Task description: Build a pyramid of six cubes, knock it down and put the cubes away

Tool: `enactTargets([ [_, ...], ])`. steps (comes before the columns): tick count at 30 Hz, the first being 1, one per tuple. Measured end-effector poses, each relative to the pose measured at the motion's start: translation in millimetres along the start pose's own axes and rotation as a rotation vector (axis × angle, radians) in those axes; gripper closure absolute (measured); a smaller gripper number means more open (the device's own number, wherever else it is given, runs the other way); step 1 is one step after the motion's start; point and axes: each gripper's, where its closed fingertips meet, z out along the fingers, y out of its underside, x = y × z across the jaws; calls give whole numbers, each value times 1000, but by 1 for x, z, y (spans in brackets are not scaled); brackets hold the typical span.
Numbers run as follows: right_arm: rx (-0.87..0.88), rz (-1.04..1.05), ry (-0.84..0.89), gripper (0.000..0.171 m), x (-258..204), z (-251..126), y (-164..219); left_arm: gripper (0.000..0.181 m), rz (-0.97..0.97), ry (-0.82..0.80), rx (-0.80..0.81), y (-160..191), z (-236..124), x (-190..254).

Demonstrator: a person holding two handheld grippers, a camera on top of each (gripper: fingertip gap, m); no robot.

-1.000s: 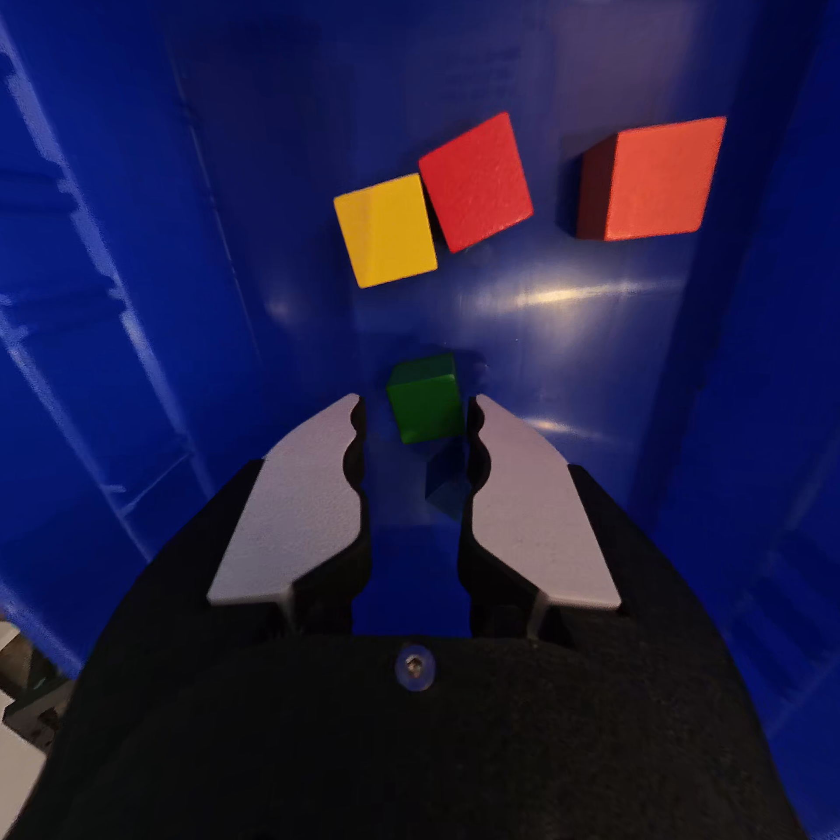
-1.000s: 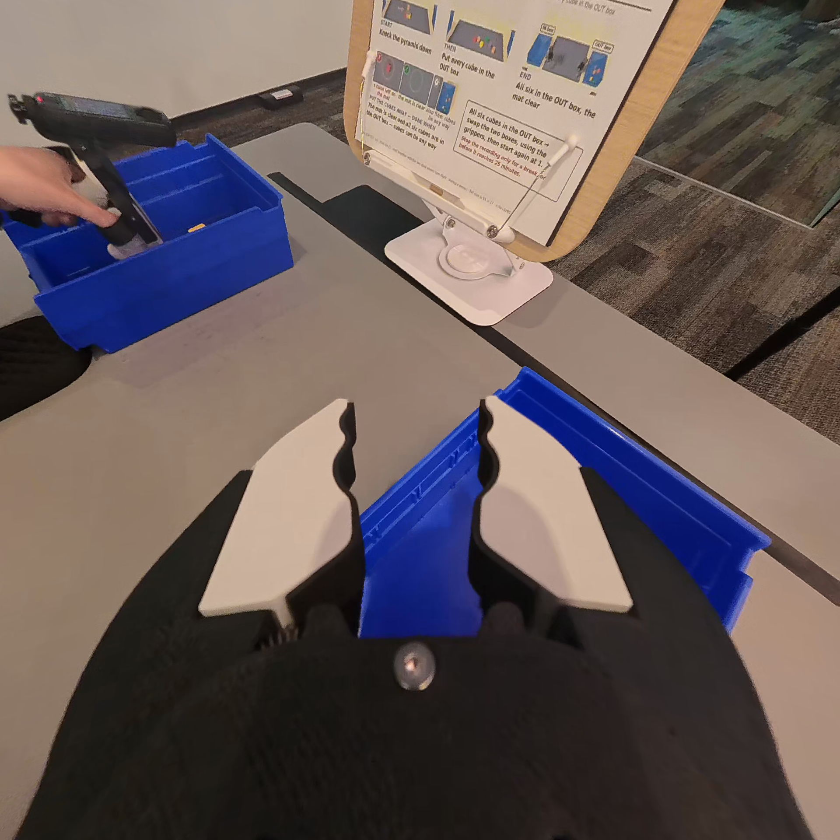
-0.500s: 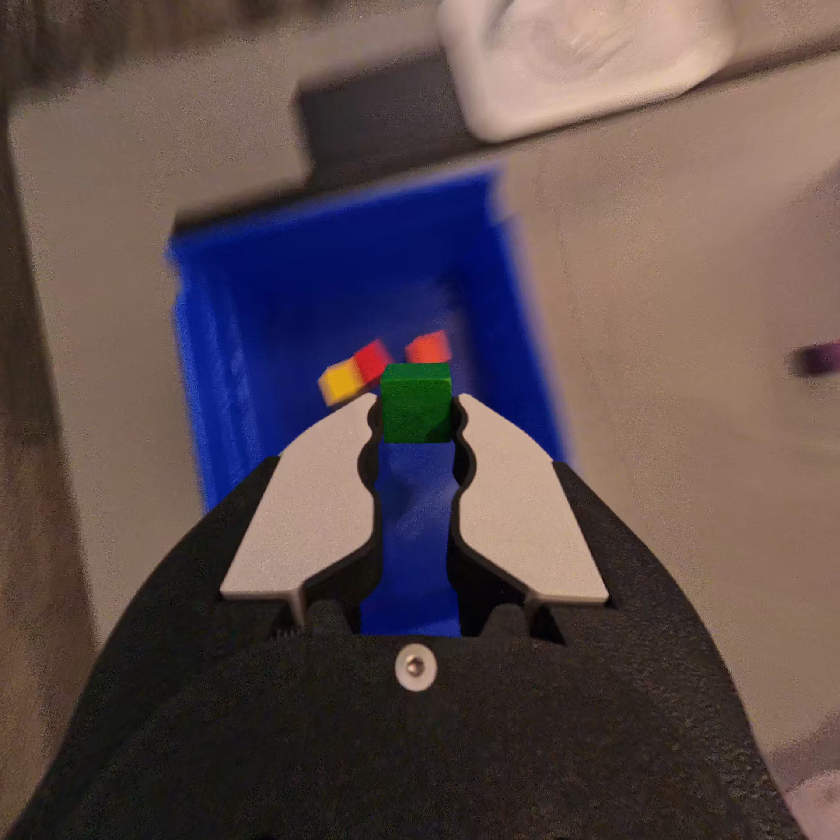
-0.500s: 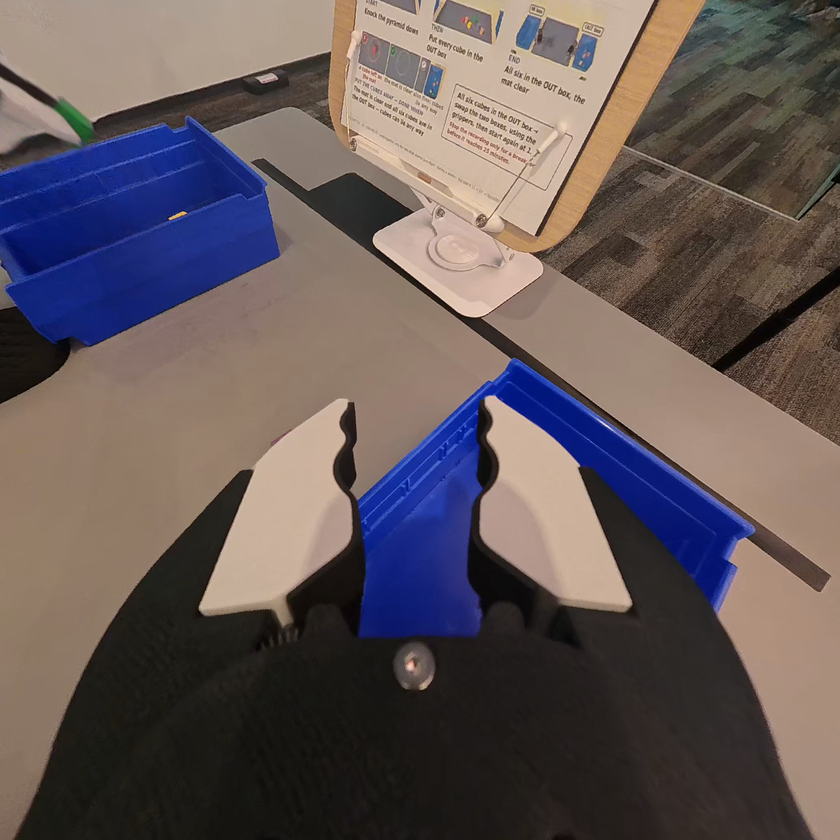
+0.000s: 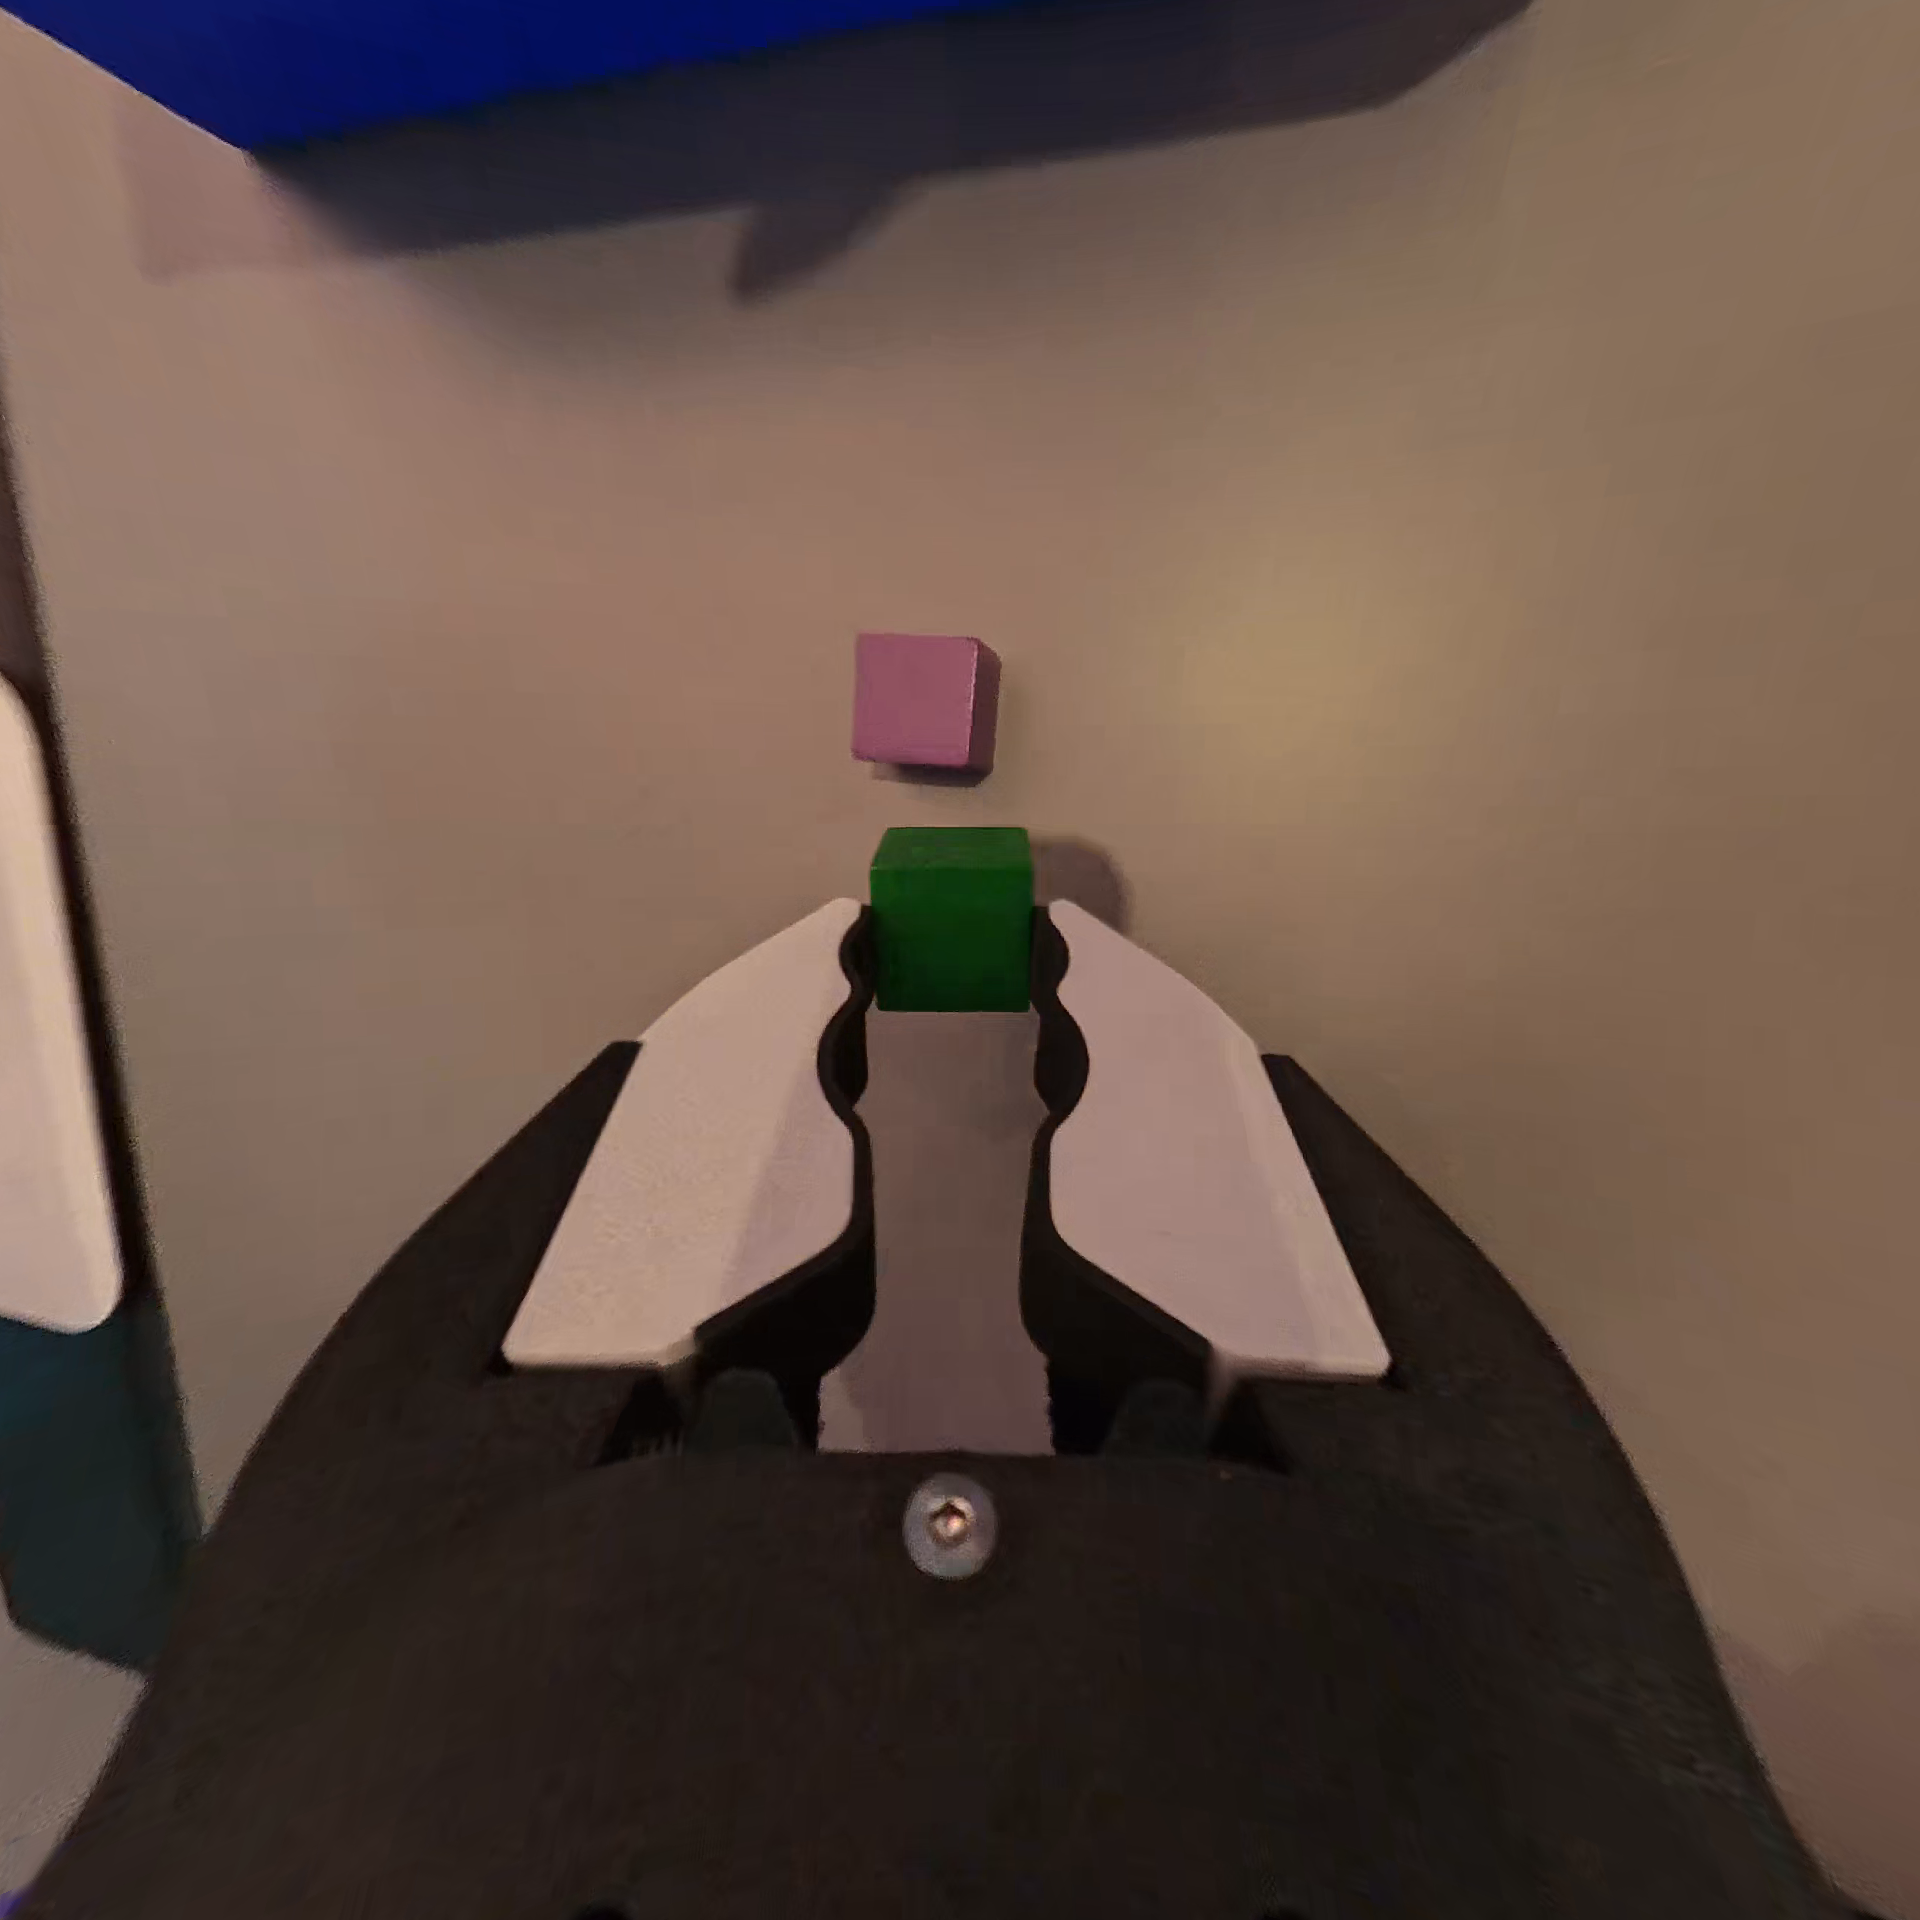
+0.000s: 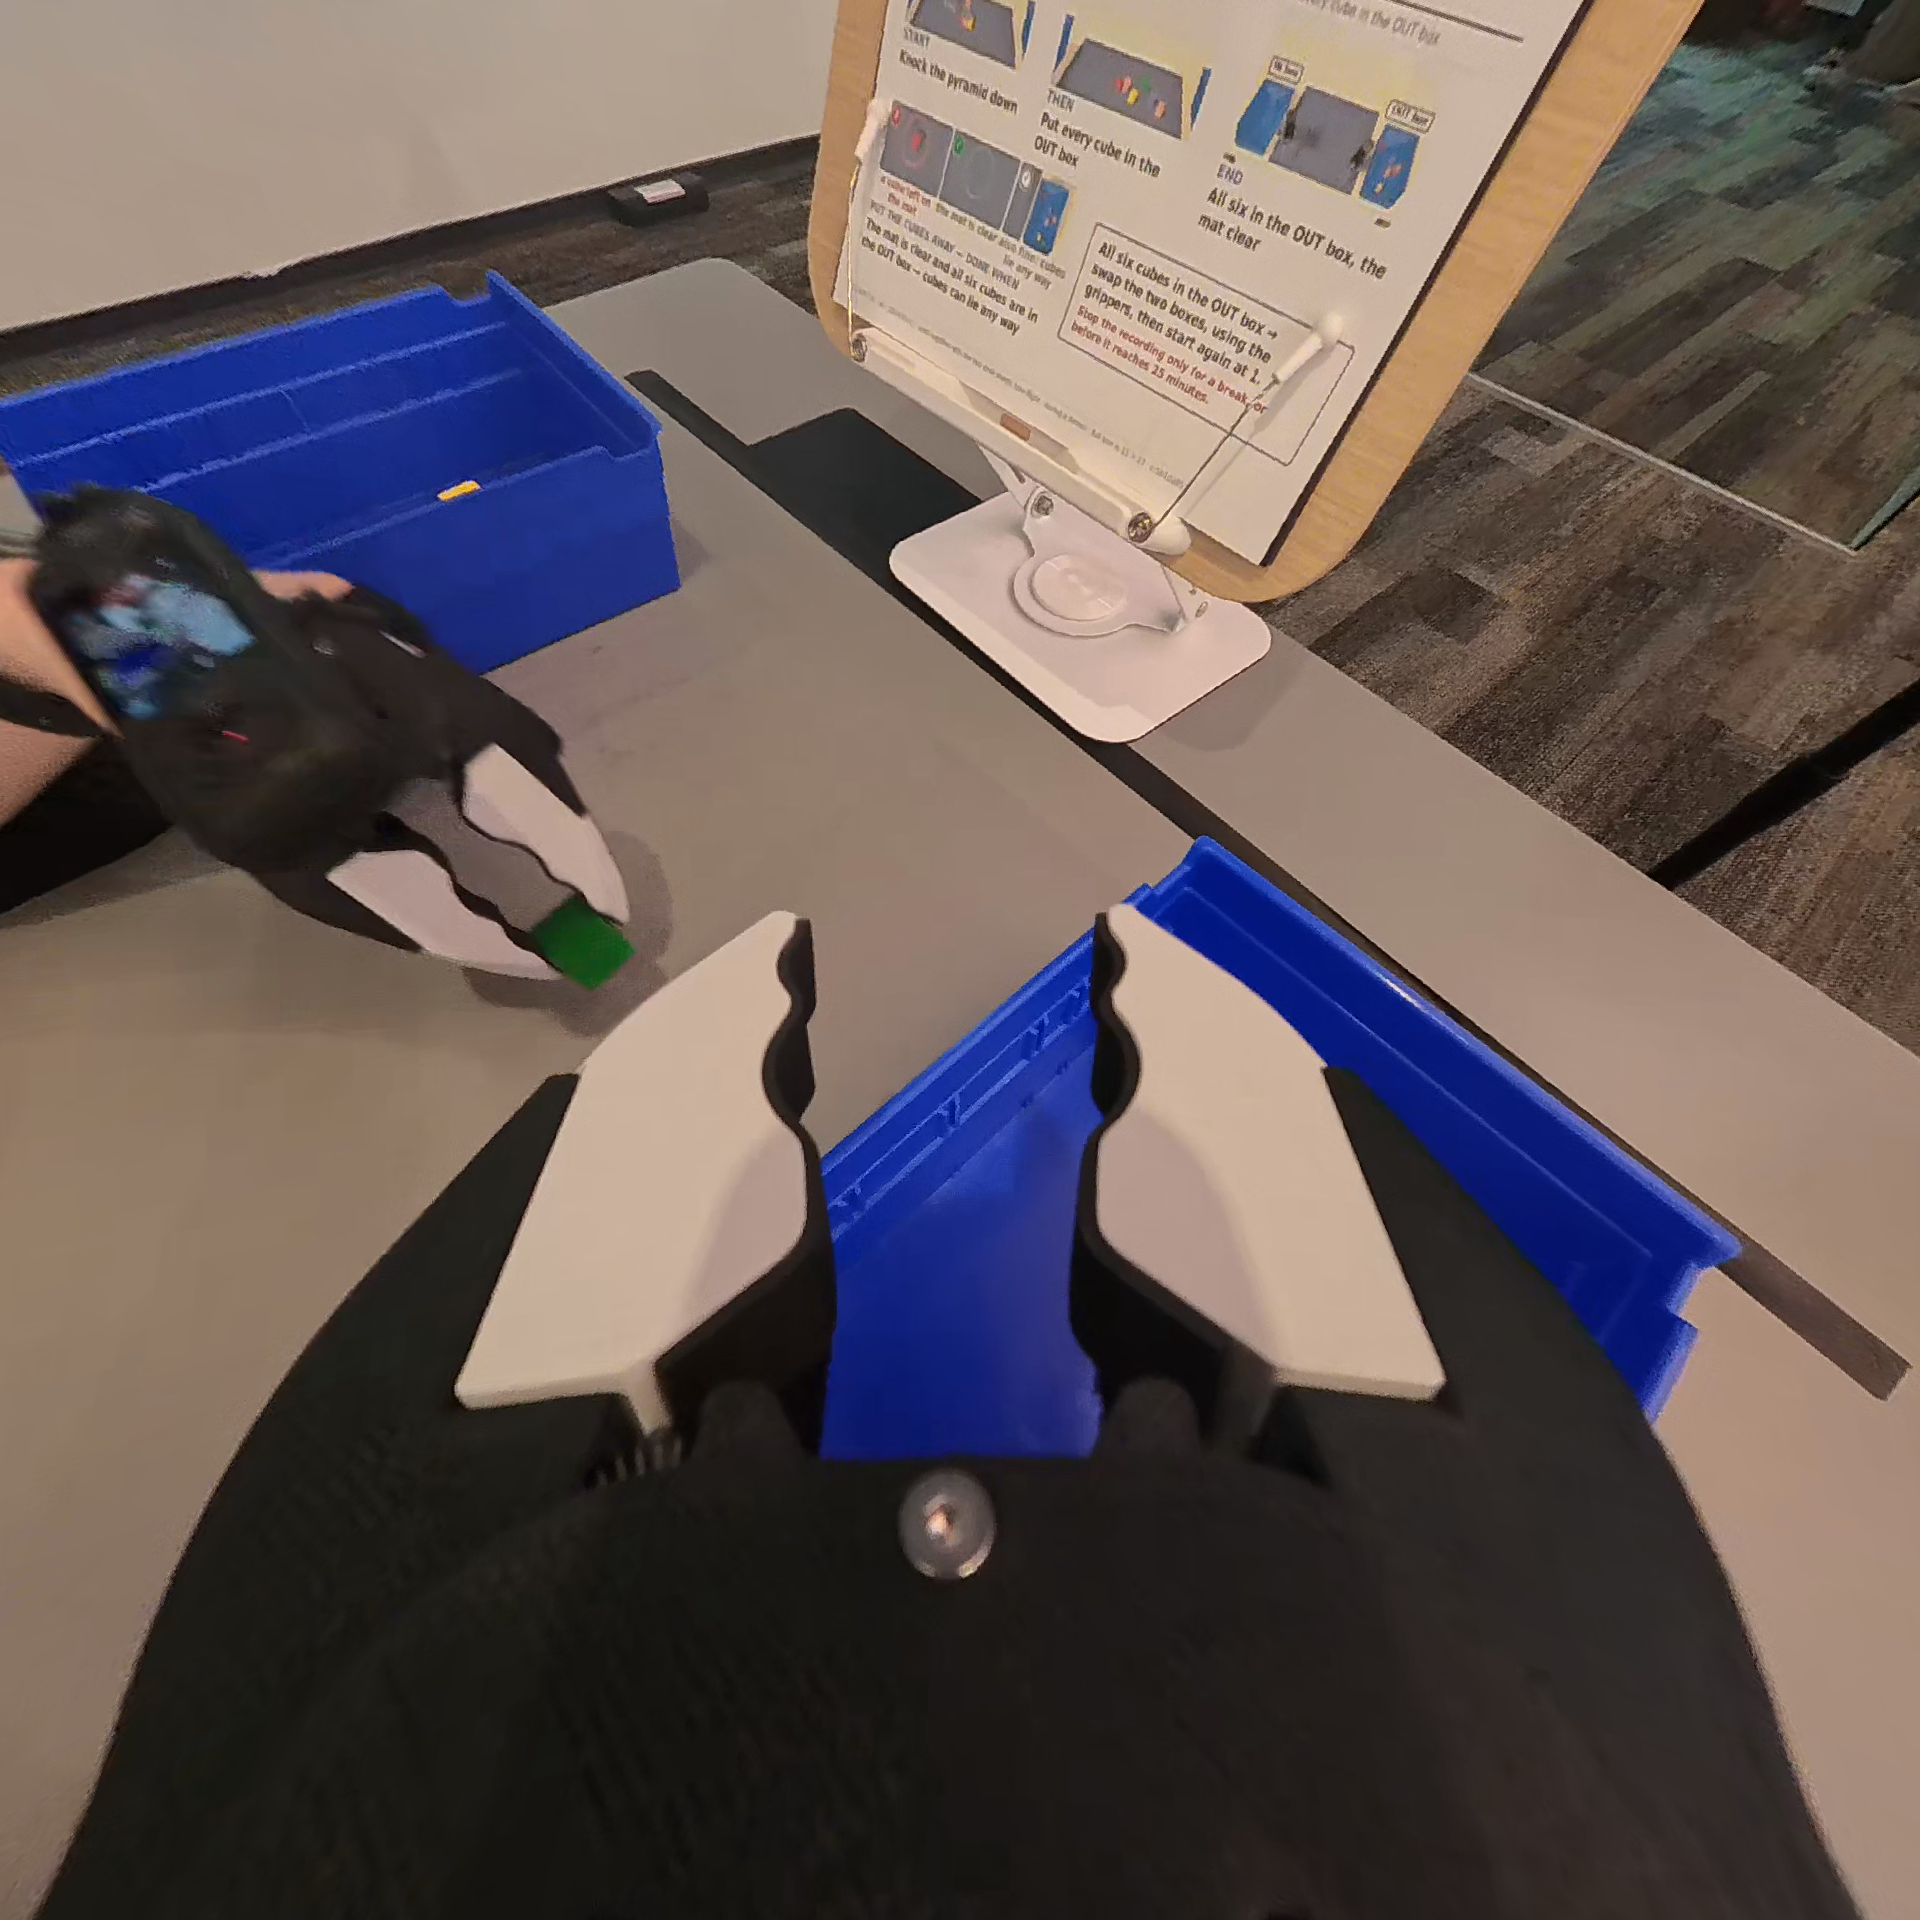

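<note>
My left gripper is shut on a green cube, held at the fingertips low over the grey mat. A purple cube sits on the mat just beyond it, apart. The right wrist view shows the left gripper tilted down with the green cube close to the mat; I cannot tell whether it touches. My right gripper is open and empty, above the near blue bin. The purple cube is hidden in that view.
A second blue bin stands at the far left with a yellow cube inside; its edge shows in the left wrist view. An instruction board on a white stand stands at the back. A hand holds the left gripper. There is about 25 cm between the tips of the two grippers.
My left gripper closed on the green cube inside the far bin, lifted it out and carried it down to the mat near the purple cube. The right gripper stayed open over its bin.
</note>
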Motion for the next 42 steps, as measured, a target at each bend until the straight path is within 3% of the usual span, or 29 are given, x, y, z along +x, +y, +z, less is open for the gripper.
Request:
enactTargets([
  [6,1,0,-19,119,-1,0,0,153,14,71,-106,5,22,-8],
  [17,2,0,-40,119,-1,-4,1,153,-11,136,-136,5,42,-10],
  [36,-30,40,-33,119,8,-3,11,153,5,169,-161,5,47,-11],
  [42,-35,46,-30,119,11,-1,14,139,18,148,-140,2,46,-12],
])
